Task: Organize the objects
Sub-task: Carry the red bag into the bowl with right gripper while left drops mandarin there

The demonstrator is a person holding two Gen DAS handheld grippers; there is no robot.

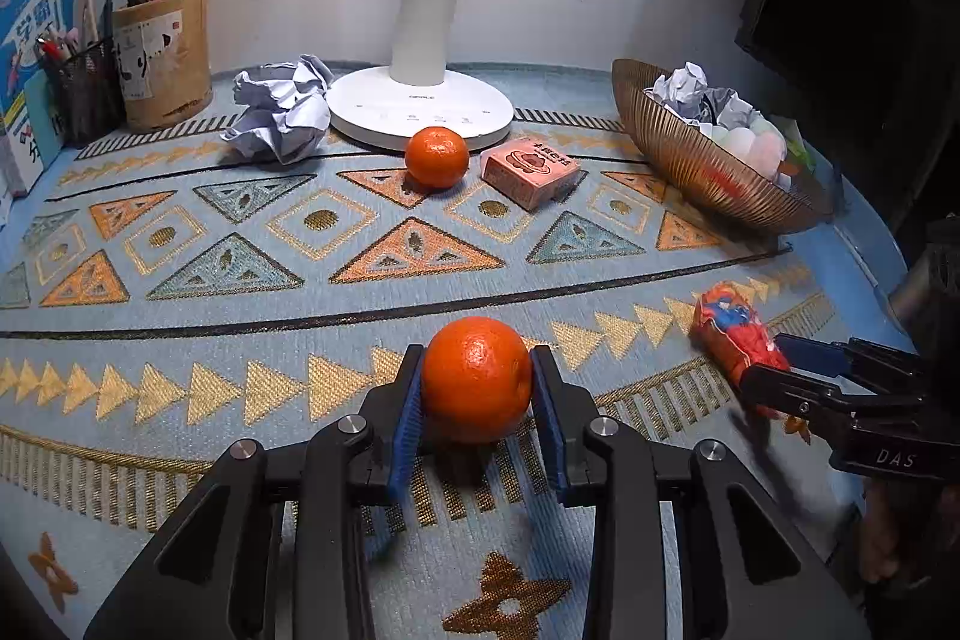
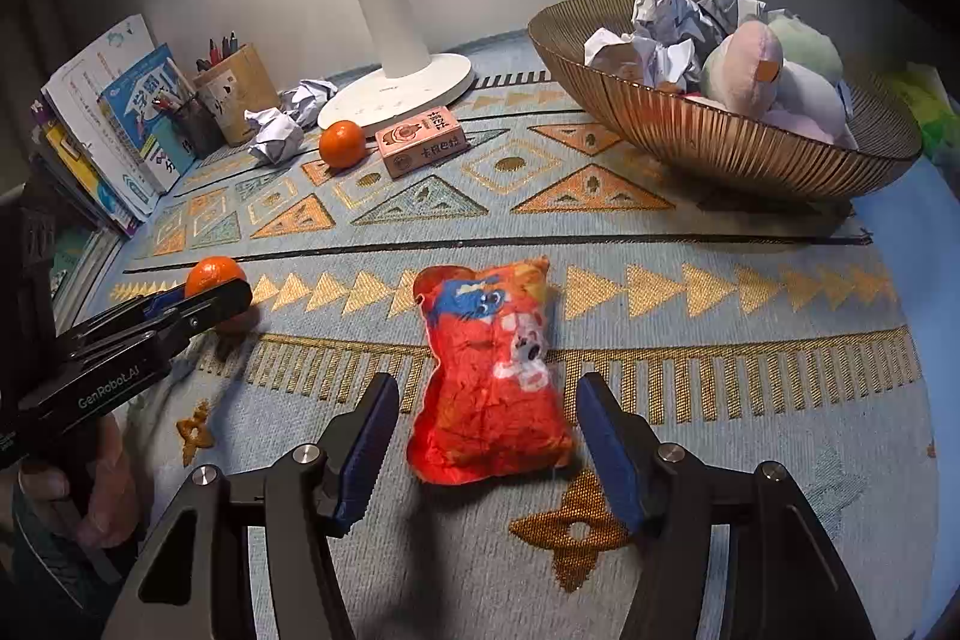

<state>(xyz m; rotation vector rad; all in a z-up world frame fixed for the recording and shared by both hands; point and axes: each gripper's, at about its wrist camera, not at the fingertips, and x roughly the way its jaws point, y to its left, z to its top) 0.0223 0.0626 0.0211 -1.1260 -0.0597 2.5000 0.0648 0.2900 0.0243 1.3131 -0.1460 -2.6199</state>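
Observation:
An orange [image 1: 477,388] sits low over the patterned cloth [image 1: 240,322], and my left gripper [image 1: 478,353] is shut on it, a blue pad pressed to each side. The right wrist view shows the same orange [image 2: 211,274] behind the left gripper's fingers [image 2: 222,298]. A red snack bag [image 2: 489,388] with a blue cartoon print lies flat on the cloth. My right gripper [image 2: 487,383] stands open around its lower half, with a gap between each pad and the bag. In the left wrist view this bag [image 1: 729,325] lies at the right, by the right gripper [image 1: 771,361].
A second orange [image 1: 437,156] and a pink box [image 1: 531,169] lie in front of the white lamp base [image 1: 420,109]. Crumpled paper [image 1: 282,112] lies to its left. A ribbed gold bowl [image 2: 690,142] at the back right holds paper balls and plush toys. Pen holders [image 1: 162,58] and books [image 2: 120,124] stand at the back left.

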